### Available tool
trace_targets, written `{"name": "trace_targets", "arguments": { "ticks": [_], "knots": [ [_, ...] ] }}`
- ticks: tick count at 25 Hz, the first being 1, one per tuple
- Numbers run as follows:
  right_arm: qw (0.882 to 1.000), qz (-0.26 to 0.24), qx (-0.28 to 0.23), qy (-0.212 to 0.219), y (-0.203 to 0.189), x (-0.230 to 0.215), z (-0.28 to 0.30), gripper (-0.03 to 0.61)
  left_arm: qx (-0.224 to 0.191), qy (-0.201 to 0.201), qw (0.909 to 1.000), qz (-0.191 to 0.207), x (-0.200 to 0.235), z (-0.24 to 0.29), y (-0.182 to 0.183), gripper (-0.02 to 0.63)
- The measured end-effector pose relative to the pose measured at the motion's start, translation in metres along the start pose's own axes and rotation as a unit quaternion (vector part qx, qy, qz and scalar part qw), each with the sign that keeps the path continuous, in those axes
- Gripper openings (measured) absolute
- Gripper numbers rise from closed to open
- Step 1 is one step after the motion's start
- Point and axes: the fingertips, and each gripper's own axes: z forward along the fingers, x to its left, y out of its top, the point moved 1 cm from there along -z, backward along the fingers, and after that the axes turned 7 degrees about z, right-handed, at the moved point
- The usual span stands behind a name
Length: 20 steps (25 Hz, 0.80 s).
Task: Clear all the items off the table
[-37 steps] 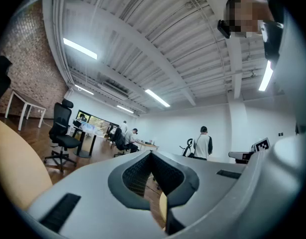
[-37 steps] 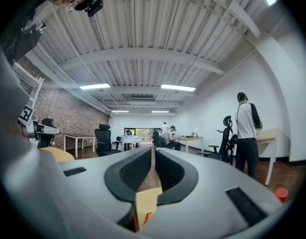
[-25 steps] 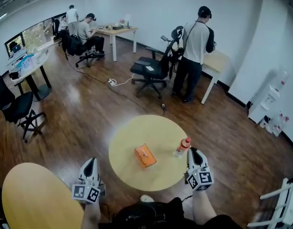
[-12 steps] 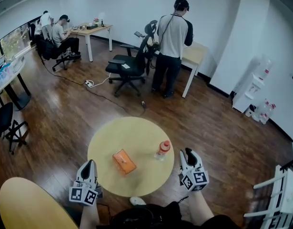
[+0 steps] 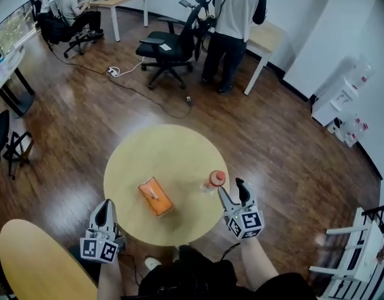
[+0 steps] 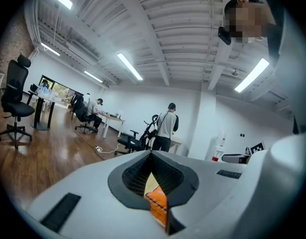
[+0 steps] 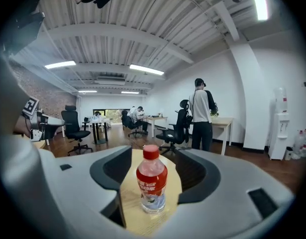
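Step in hand: we judge this to be the approach to the first pick; nothing has yet left the round pale-wood surface (image 5: 142,149).
Right gripper (image 5: 232,191): its jaws stand spread, having just been opening, and nothing is pinched between them.
Bottle: the clear plastic bottle with a red cap and red label (image 7: 152,179) stands upright just ahead of the right gripper, in line with the gap between its jaws; we see no contact.
Left gripper (image 5: 105,208): its jaws are pressed together at the tips, leaving only a thin slit, and hold nothing.
Tissue box: the orange rectangular tissue box (image 5: 156,196) lies flat ahead of the left gripper and towards its right, well apart from it.
Hazard, tipping: the bottle is tall and narrow, and near the rim on the gripper's side; a jaw tip clipping it off-centre would, we expect, topple it.
Hazard, early closing: jaws that close before they flank the body would shove the bottle away.
Hazard, high grip: closing on the cap may let the bottle swing or slip.
Hazard, box: the left gripper must open before arriving, or it will only push the tissue box.
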Motion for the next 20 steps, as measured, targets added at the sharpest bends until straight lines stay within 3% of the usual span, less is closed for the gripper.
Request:
{"name": "trace_targets", "arguments": {
  "ticks": [4,13,15,20],
  "knots": [
    [0.999,0.015,0.037,0.006,-0.026,0.0,0.025,0.384,0.032,0.001,0.9994,-0.011,-0.003,0.013,-0.018,-0.009],
    [0.997,0.033,0.072,-0.007,-0.064,0.002,0.072,0.383,0.076,-0.002,0.9958,-0.052,-0.011,0.026,-0.042,-0.009],
    [0.997,0.035,0.072,-0.024,-0.067,0.0,0.077,0.337,0.081,0.007,0.9953,-0.052,-0.007,0.021,-0.044,-0.009],
    [0.994,0.027,0.099,-0.032,-0.072,0.0,0.083,0.324,0.081,0.019,0.9954,-0.047,0.001,0.015,-0.037,-0.009]
  ]
}}
